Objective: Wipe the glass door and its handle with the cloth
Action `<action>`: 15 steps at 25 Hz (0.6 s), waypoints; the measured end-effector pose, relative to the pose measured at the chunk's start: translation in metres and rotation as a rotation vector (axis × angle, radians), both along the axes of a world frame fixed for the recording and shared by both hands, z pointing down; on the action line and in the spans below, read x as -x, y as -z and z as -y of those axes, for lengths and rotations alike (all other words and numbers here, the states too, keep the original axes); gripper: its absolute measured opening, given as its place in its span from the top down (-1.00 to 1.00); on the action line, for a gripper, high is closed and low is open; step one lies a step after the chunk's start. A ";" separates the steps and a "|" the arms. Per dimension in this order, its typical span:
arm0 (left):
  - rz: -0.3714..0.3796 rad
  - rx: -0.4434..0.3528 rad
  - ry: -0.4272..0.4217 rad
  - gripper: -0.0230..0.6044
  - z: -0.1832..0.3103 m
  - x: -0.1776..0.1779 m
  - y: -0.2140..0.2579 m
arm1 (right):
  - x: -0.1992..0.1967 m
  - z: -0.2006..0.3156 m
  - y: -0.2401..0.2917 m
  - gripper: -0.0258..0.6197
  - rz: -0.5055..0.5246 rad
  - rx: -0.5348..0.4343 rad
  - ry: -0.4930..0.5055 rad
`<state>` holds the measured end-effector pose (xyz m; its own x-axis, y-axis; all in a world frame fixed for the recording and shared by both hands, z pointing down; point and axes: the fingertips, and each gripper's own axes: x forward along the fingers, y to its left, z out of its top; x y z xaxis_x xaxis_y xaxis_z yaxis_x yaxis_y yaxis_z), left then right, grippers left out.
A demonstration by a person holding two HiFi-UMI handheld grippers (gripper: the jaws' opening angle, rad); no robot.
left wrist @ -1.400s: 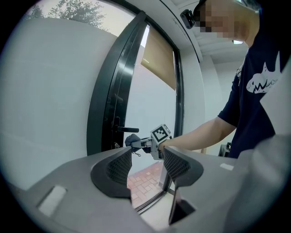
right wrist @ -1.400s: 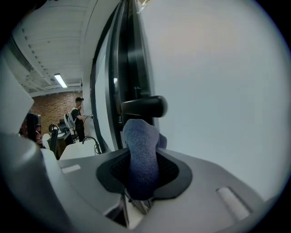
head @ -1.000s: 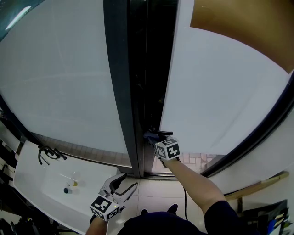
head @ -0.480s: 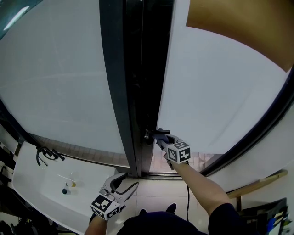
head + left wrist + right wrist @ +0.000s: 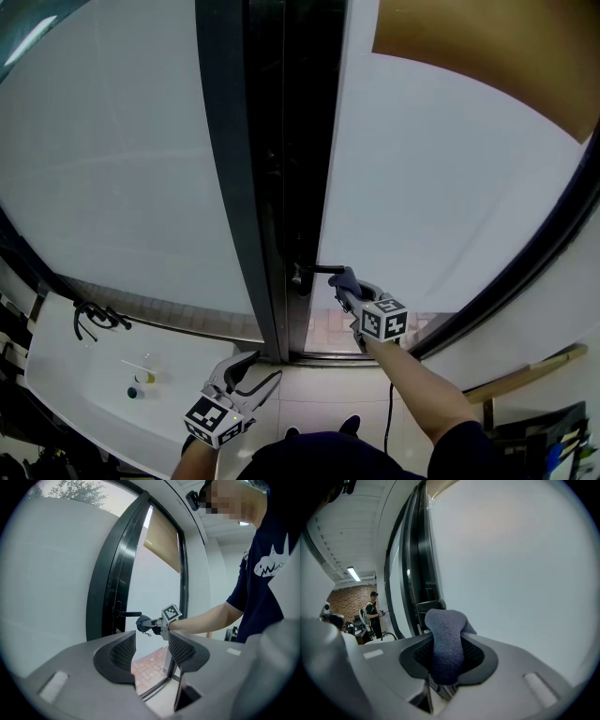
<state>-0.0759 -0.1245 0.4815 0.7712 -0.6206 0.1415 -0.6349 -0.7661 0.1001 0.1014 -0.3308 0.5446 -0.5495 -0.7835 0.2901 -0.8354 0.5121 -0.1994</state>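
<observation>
The glass door fills the right of the head view, and its dark lever handle sticks out rightward from the black door frame. A grey-blue cloth is clamped in my right gripper and sits at the handle's free end. In the right gripper view the cloth bulges between the jaws, with the handle just behind it. My left gripper hangs low near the floor, open and empty. It looks at the handle and the cloth from below.
A white table at lower left carries black cables and small bottles. A brick floor shows past the threshold. A wooden strip leans at right. A person stands far back in the room.
My right gripper has slid the cloth rightward along the handle, from near the frame out to its free end. The left gripper has stayed put.
</observation>
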 end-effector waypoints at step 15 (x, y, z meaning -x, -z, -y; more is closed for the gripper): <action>0.009 0.017 0.051 0.24 -0.004 0.013 0.000 | 0.106 0.029 -0.009 0.61 -0.236 -0.019 0.196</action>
